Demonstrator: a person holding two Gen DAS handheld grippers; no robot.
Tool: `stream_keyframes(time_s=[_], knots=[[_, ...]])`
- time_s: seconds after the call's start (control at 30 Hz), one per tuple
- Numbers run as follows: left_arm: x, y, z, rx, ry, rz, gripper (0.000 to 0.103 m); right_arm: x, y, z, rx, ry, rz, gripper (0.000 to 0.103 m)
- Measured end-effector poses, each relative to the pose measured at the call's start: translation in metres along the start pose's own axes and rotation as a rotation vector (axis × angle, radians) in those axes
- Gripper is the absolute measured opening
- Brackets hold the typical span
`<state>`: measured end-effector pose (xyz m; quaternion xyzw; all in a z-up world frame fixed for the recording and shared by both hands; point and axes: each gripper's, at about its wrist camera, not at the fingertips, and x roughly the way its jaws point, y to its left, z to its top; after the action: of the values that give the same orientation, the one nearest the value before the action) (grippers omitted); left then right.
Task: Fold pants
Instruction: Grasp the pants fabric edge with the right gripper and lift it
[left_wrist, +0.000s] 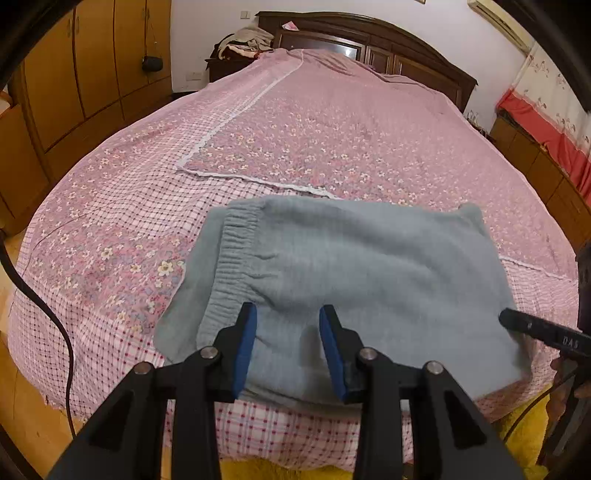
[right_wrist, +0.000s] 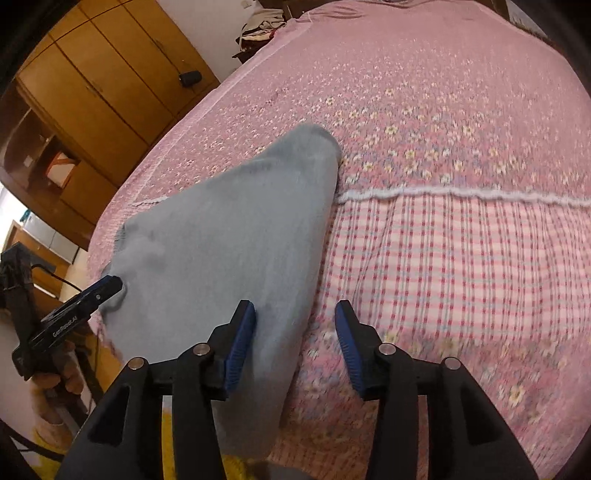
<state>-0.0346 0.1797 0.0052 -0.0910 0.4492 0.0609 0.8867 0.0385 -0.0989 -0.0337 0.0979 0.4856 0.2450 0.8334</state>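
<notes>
Grey-blue pants (left_wrist: 351, 266) lie folded into a compact rectangle near the foot of the bed, the ribbed waistband (left_wrist: 232, 251) on the left. My left gripper (left_wrist: 288, 308) hovers over the near part of the pants, its blue pads apart and not pressing the cloth. In the right wrist view the pants (right_wrist: 229, 221) stretch away to the left. My right gripper (right_wrist: 295, 304) stands open over their right edge, with checked bedspread under its right pad. Each gripper shows in the other's view: the right gripper (left_wrist: 535, 328) at the pants' right side, the left gripper (right_wrist: 92, 295) at their left.
The bed's pink floral and checked bedspread (left_wrist: 314, 129) spreads far beyond the pants. A dark wooden headboard (left_wrist: 369, 37) stands at the far end and a wooden wardrobe (left_wrist: 92, 74) on the left. A black cable (left_wrist: 44, 306) hangs at the left. A yellow mat (left_wrist: 277, 470) lies below the bed's edge.
</notes>
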Motion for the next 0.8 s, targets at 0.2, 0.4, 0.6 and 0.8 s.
stream_keyframes(time_s=[0.2, 0.4, 0.6, 0.8], knots=[[0.007, -0.005, -0.004, 0.005, 0.004, 0.005, 0.045, 0.011, -0.012, -0.02, 0.045, -0.02, 0.026, 0.052], [0.008, -0.01, -0.005, 0.009, -0.001, 0.015, 0.052, 0.007, -0.005, -0.021, 0.009, -0.019, 0.004, 0.049], [0.008, -0.014, -0.004, 0.007, 0.0, 0.03, 0.055, 0.002, 0.007, -0.017, -0.01, -0.049, 0.031, 0.022], [0.004, -0.013, -0.002, -0.003, -0.002, 0.024, 0.055, -0.016, 0.035, -0.009, -0.09, -0.109, 0.011, 0.016]])
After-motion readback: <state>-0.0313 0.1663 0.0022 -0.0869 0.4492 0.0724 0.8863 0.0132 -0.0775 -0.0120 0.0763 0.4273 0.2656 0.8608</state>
